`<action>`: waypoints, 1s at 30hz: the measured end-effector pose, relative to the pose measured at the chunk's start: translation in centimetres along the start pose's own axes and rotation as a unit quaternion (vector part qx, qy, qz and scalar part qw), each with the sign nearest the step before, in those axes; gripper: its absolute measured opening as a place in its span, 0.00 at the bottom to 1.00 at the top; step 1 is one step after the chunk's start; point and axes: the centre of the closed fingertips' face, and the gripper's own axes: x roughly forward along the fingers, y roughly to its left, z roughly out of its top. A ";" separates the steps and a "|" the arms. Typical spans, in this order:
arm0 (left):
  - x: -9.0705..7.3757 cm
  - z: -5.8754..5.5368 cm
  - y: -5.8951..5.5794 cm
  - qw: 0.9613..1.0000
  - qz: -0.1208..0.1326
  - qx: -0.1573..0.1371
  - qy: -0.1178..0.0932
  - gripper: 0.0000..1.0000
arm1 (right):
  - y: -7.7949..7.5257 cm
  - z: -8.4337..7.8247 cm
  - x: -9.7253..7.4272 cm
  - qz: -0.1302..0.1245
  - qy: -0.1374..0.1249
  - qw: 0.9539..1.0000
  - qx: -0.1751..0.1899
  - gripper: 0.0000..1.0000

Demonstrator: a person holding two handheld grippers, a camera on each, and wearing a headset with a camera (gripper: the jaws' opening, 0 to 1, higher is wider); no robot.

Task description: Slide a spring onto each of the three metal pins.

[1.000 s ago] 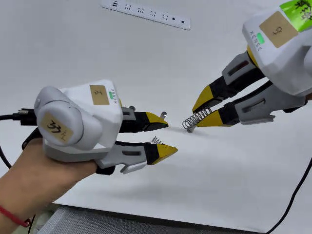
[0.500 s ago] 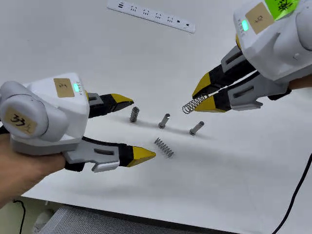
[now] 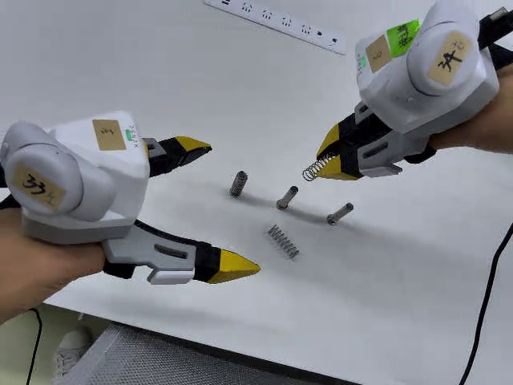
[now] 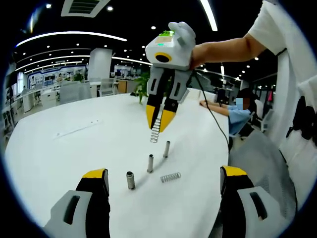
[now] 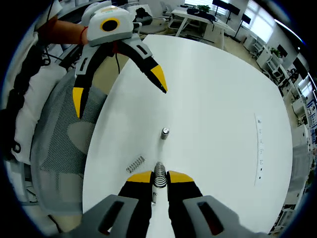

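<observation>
Three short metal pins stand in a row on the white table. The left pin (image 3: pixel 238 184) (image 4: pixel 130 180) wears a spring; the middle pin (image 3: pixel 287 197) (image 4: pixel 150 163) and the right pin (image 3: pixel 340 213) (image 4: pixel 167 148) are bare. A loose spring (image 3: pixel 282 241) (image 4: pixel 170 177) (image 5: pixel 134 164) lies in front of them. My right gripper (image 3: pixel 329 163) (image 5: pixel 160 177) hovers above the pins, shut on another spring (image 3: pixel 316 168) (image 4: pixel 155 131) (image 5: pixel 159 173) that hangs from its tips. My left gripper (image 3: pixel 218 207) (image 4: pixel 163 173) is wide open, left of the pins, holding nothing.
A white power strip (image 3: pixel 276 18) (image 4: pixel 74 130) (image 5: pixel 260 148) lies at the table's far side. A black cable (image 3: pixel 485 297) runs down at the right. The table's near edge (image 3: pixel 240 341) borders grey mesh. A seated person (image 4: pixel 240 111) is in the background.
My left gripper has drawn back to the left, uncovering the pins and the loose spring. My right gripper, still holding its spring, has risen a little and rolled over.
</observation>
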 end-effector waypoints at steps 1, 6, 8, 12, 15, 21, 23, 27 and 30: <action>-0.1 0.0 0.1 1.000 0.001 -0.001 -0.004 0.95 | 0.0 -0.2 0.4 0.002 0.004 1.000 0.002 0.12; -0.3 -0.1 0.2 1.000 0.004 -0.009 -0.006 0.96 | -0.2 -0.4 1.4 0.006 0.010 1.000 0.008 0.12; -0.4 -0.4 0.2 1.000 0.003 -0.012 -0.002 0.95 | -0.2 -0.5 1.9 0.008 0.013 1.000 0.008 0.12; -0.4 -0.5 0.1 1.000 0.002 -0.015 -0.005 0.95 | 0.1 -0.5 2.3 0.013 0.017 1.000 0.009 0.12; -0.4 -0.5 0.0 1.000 0.001 -0.014 -0.005 0.95 | 0.1 -0.6 2.7 0.013 0.019 1.000 0.010 0.12; -0.3 -0.5 0.0 1.000 -0.001 -0.018 -0.006 0.94 | 0.0 -0.8 3.2 0.014 0.024 1.000 0.009 0.12; -0.3 -0.6 0.0 1.000 -0.001 -0.018 -0.006 0.94 | 0.0 -0.8 3.3 0.016 0.025 1.000 0.009 0.12; -0.3 -0.6 0.0 1.000 -0.002 -0.019 -0.006 0.93 | 0.0 -1.0 3.5 0.018 0.028 0.999 0.009 0.12; -0.3 -0.6 0.0 1.000 -0.003 -0.020 -0.008 0.93 | -0.1 -1.0 3.6 0.019 0.030 0.999 0.006 0.12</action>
